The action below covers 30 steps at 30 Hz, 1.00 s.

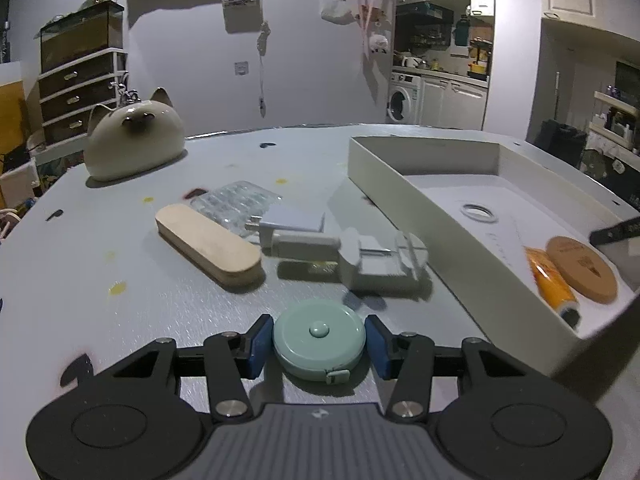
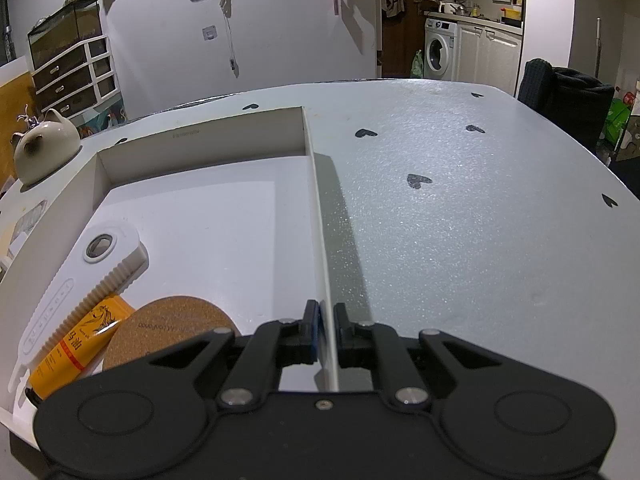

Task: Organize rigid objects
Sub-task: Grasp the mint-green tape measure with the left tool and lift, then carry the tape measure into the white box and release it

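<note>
The tape measure [image 1: 319, 339] lies before the charger [image 1: 291, 224] (box [image 1: 424, 196] rightward).

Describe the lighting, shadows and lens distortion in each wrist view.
Left wrist view: dim, cool light; fisheye bends the table edge; the round tape measure between the left gripper's jaws is sharp, the grey clutter beyond casts soft shadows. Right wrist view: the white box wall throws a dark shadow strip onto the speckled tabletop, which glints; corners vignette black.

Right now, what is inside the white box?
Inside the white box lie a cork coaster, an orange tube and a white flat tool. The gripper covers its near corner.
</note>
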Each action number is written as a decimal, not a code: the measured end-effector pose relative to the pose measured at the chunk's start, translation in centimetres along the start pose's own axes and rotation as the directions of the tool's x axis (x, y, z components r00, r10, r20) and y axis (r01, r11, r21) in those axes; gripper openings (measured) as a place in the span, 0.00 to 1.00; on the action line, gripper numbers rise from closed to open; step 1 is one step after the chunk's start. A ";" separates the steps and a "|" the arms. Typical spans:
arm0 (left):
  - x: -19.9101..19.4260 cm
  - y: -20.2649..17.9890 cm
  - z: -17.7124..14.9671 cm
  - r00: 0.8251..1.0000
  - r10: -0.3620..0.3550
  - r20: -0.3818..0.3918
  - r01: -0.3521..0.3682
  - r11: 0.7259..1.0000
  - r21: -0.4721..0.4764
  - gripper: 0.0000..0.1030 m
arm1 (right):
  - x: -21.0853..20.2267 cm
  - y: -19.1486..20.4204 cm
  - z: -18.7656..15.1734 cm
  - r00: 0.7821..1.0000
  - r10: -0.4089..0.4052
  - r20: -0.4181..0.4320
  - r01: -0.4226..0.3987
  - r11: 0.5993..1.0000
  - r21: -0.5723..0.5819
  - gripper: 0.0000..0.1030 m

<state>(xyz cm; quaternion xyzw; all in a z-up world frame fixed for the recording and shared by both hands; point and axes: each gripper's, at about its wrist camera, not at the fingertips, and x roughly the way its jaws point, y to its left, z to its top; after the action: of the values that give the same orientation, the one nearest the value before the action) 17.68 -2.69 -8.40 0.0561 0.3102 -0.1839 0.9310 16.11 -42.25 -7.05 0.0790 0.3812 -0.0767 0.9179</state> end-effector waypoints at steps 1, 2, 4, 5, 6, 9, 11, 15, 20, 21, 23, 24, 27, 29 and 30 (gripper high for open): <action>-0.3 -0.1 0.1 1.000 -0.012 0.001 0.012 1.000 -0.001 0.49 | 0.0 0.1 0.0 1.000 0.000 -0.001 0.000 1.000 0.000 0.09; -0.6 -0.3 0.2 1.000 -0.022 0.007 0.022 1.000 0.002 0.49 | 0.0 0.1 0.0 1.000 -0.001 -0.001 0.001 1.000 -0.001 0.09; -1.4 -0.8 0.8 0.999 -0.042 0.028 0.041 0.999 0.012 0.49 | 0.0 0.0 0.0 1.000 0.000 -0.003 0.000 1.000 -0.004 0.09; -1.7 -1.0 1.1 0.998 -0.052 0.037 0.052 0.999 0.015 0.49 | 0.0 0.0 0.0 1.000 0.000 -0.004 0.000 1.000 -0.002 0.09; -2.0 -1.2 1.5 0.997 -0.064 0.045 0.063 0.998 0.016 0.49 | 0.1 0.0 0.1 1.000 0.001 -0.006 -0.001 1.000 -0.005 0.09; -2.7 -2.3 3.3 0.991 -0.110 0.072 0.109 0.994 0.023 0.49 | 0.1 0.1 0.1 1.000 0.002 -0.007 -0.003 1.000 -0.017 0.09; -2.9 -3.5 4.7 0.985 -0.145 0.089 0.142 0.989 0.039 0.49 | 0.1 0.1 0.0 1.000 0.008 -0.003 -0.008 1.000 -0.020 0.08; -2.3 -6.8 7.5 0.971 -0.221 0.094 0.215 0.974 0.070 0.49 | 0.1 -0.4 -0.3 0.999 0.040 0.012 -0.040 0.999 -0.013 0.05; -0.4 -11.6 10.3 0.955 -0.287 0.078 0.277 0.953 0.123 0.49 | 0.1 -0.4 -0.2 0.999 0.047 0.016 -0.047 0.999 -0.026 0.04; 0.0 -12.4 10.8 0.952 -0.298 0.070 0.289 0.950 0.122 0.49 | 0.1 -0.4 -0.2 0.999 0.045 0.013 -0.045 0.999 -0.021 0.04; 1.3 -14.2 11.8 0.945 -0.324 0.049 0.317 0.941 0.119 0.49 | 0.1 -0.3 -0.1 0.999 0.044 0.009 -0.044 0.999 -0.017 0.04; 1.8 -14.9 12.2 0.942 -0.332 0.041 0.326 0.938 0.117 0.49 | 0.1 -0.3 -0.1 0.999 0.044 0.009 -0.044 0.999 -0.014 0.04; 3.6 -17.2 13.5 0.936 -0.351 0.013 0.348 0.931 0.109 0.49 | 0.2 -0.3 -0.1 0.999 0.038 0.007 -0.038 0.999 -0.013 0.05; 5.1 -18.7 14.2 0.936 -0.353 -0.009 0.352 0.931 0.101 0.49 | 0.2 -0.1 -0.1 1.000 0.029 0.006 -0.029 0.999 -0.022 0.05; 6.0 -19.5 14.5 0.936 -0.350 -0.020 0.350 0.931 0.099 0.49 | 0.2 0.0 -0.1 1.000 0.027 0.006 -0.027 0.999 -0.020 0.06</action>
<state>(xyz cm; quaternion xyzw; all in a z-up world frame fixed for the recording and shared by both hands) 22.81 -25.71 -0.18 0.0473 0.3066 -0.3624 0.8789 16.14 -42.26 -7.26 0.0747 0.3779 -0.0608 0.9208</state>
